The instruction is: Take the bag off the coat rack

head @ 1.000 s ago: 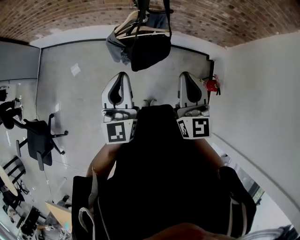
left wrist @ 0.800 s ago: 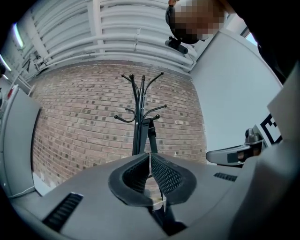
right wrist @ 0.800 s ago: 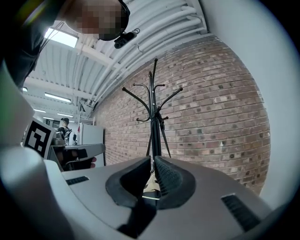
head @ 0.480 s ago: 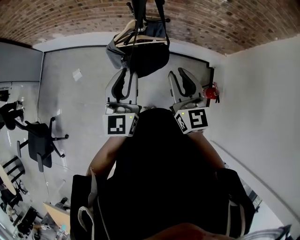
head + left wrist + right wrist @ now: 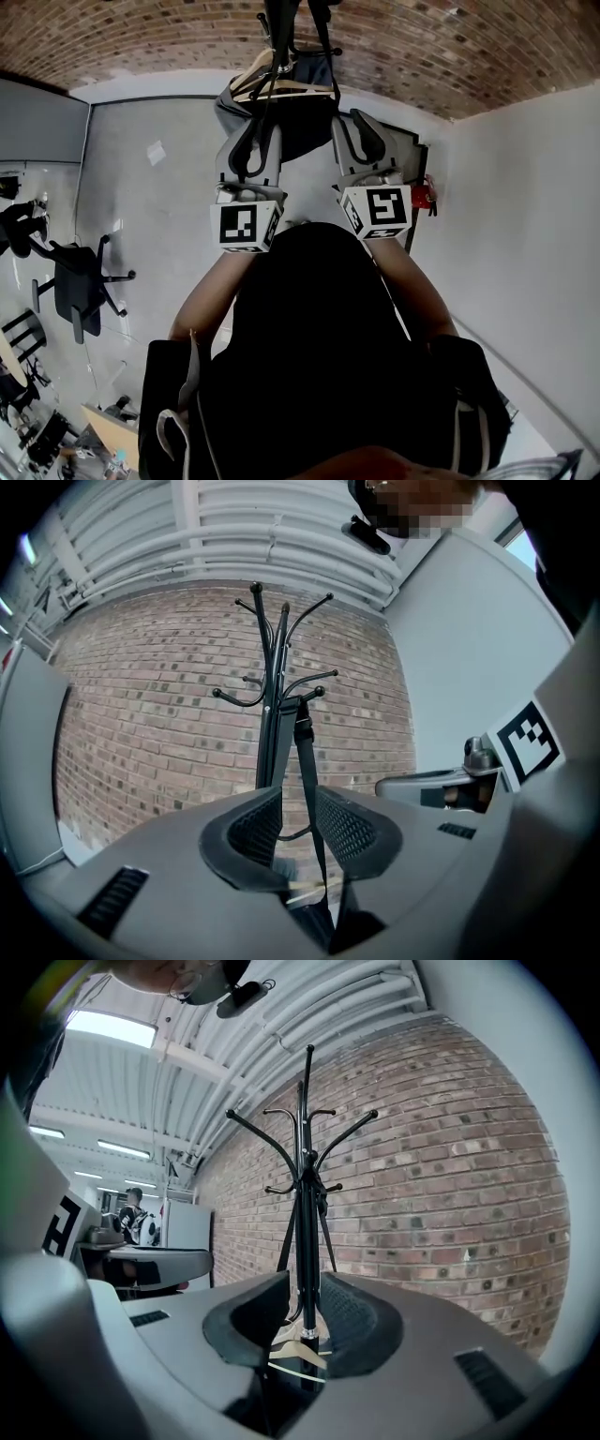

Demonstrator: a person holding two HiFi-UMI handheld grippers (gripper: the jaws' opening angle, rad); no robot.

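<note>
Metal coat rack (image 5: 278, 658); rough brick wall (image 5: 141, 724); cloth bag (image 5: 305, 129).

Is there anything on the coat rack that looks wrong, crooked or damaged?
Nothing stands out. The coat rack stands upright. The black bag hangs by its strap from a hook, and a wooden hanger is on the same rack.

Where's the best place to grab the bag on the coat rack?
Probably the strap, not the bag: it hangs straight and narrow from the coat rack hook. Come from the front, below the hook; the left gripper, jaws opening, frames it.
</note>
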